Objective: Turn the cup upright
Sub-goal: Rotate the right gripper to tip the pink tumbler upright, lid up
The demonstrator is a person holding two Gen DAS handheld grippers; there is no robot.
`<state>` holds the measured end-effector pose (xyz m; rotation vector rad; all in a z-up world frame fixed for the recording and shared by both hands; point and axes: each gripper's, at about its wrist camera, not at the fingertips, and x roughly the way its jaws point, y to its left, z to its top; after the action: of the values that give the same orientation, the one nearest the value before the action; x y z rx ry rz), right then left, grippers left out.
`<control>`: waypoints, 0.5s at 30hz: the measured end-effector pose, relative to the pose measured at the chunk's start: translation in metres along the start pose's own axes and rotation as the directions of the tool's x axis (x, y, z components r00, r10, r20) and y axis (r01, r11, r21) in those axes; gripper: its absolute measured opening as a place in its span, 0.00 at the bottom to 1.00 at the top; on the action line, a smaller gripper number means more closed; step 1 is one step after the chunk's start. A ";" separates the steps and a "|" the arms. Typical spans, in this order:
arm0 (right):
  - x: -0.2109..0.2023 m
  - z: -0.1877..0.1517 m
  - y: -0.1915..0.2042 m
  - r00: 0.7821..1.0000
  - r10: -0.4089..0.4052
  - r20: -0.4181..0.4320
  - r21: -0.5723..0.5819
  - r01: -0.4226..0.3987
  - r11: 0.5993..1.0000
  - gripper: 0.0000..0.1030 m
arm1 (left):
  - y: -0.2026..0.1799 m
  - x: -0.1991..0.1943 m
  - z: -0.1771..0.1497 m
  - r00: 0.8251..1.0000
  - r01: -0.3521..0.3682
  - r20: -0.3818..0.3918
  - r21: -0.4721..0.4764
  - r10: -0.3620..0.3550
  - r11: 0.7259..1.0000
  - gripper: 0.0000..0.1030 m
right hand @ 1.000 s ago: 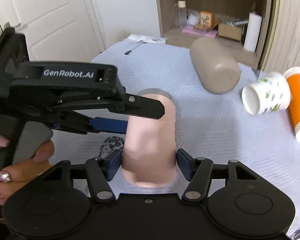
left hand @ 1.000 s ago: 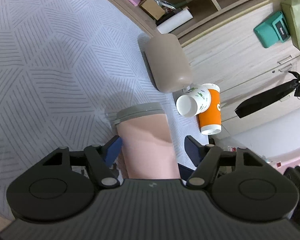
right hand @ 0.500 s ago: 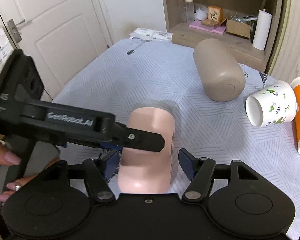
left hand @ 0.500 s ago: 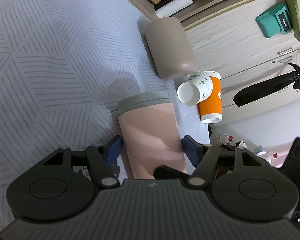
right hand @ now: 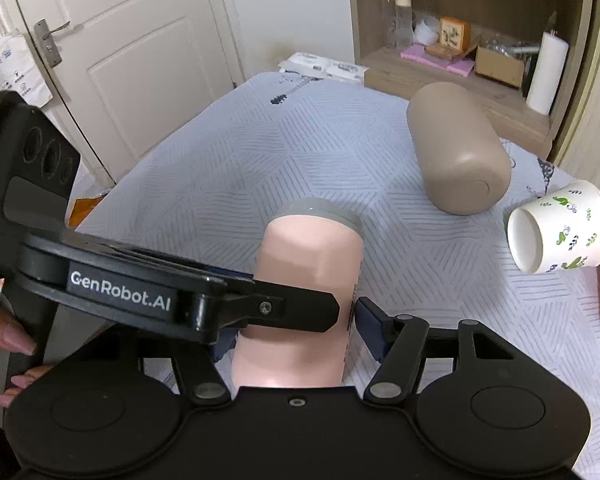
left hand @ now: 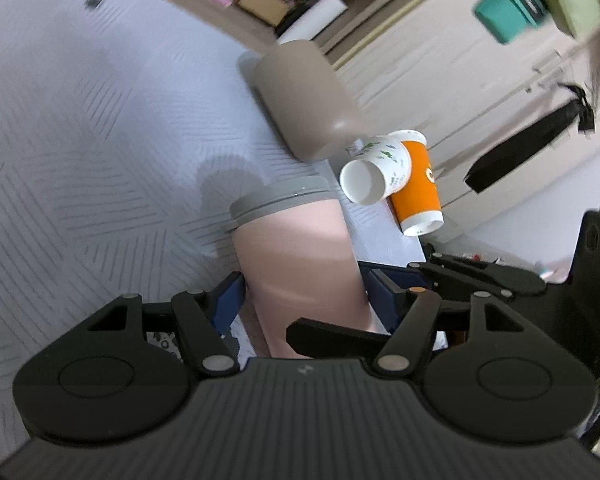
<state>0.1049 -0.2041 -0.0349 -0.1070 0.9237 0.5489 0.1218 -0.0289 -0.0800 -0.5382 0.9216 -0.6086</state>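
A pink tumbler (left hand: 300, 264) with a grey lid (left hand: 280, 200) is tilted, lid end low toward the bedcover. It also shows in the right wrist view (right hand: 308, 292). My left gripper (left hand: 304, 292) is shut on the tumbler's body. My right gripper (right hand: 296, 332) straddles the same tumbler from the other side; a gap shows at its right blue pad (right hand: 370, 328), so it looks open. The left gripper's body (right hand: 120, 292) crosses in front in the right wrist view.
A beige tumbler (right hand: 456, 156) lies on its side further back. A white leaf-print paper cup (right hand: 556, 232) lies against an orange cup (left hand: 416, 184) at the right. The patterned bedcover (right hand: 260, 160) spreads left; shelves (right hand: 480, 64) stand behind.
The pink tumbler has been tipped and lifted further by both grippers. The left view has swung and blurred. The right gripper has risen, looking down more steeply.
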 end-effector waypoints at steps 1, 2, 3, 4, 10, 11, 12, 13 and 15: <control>-0.003 -0.004 0.001 1.000 -0.005 0.013 -0.014 0.005 1.000 0.67 | -0.004 -0.001 -0.002 1.000 -0.007 0.008 0.029 0.007 1.000 0.64; -0.006 -0.007 0.004 1.000 -0.014 0.027 -0.034 0.015 0.999 0.67 | -0.008 -0.002 -0.004 1.000 -0.009 0.015 0.054 0.008 0.999 0.63; -0.009 -0.011 0.006 0.999 -0.027 0.041 -0.054 0.030 0.998 0.67 | -0.012 -0.003 -0.006 1.000 -0.007 0.020 0.085 0.006 0.996 0.63; -0.013 -0.016 0.009 0.998 -0.041 0.057 -0.075 0.045 0.996 0.67 | -0.015 -0.005 -0.007 1.000 -0.004 0.022 0.114 0.001 0.993 0.63; -0.031 -0.046 0.011 0.984 -0.060 0.165 -0.084 0.075 0.994 0.67 | -0.032 -0.013 -0.017 0.999 0.025 0.027 0.267 -0.034 0.963 0.61; -0.033 -0.050 0.010 0.981 -0.061 0.182 -0.078 0.077 0.994 0.67 | -0.034 -0.013 -0.018 0.999 0.032 0.024 0.285 -0.041 0.958 0.61; -0.036 -0.055 0.010 0.977 -0.064 0.202 -0.069 0.079 0.994 0.67 | -0.035 -0.013 -0.018 0.999 0.038 0.020 0.291 -0.046 0.956 0.61; -0.036 -0.058 0.010 0.974 -0.068 0.217 -0.062 0.083 0.995 0.67 | -0.036 -0.012 -0.019 0.999 0.044 0.016 0.297 -0.051 0.954 0.61; -0.038 -0.068 0.010 0.963 -0.078 0.257 -0.055 0.096 0.994 0.67 | -0.038 -0.010 -0.019 0.998 0.052 0.011 0.312 -0.058 0.949 0.61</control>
<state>0.0327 -0.2324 -0.0448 -0.1334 0.6471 0.4986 0.0911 -0.0518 -0.0589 -0.2852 0.7733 -0.7820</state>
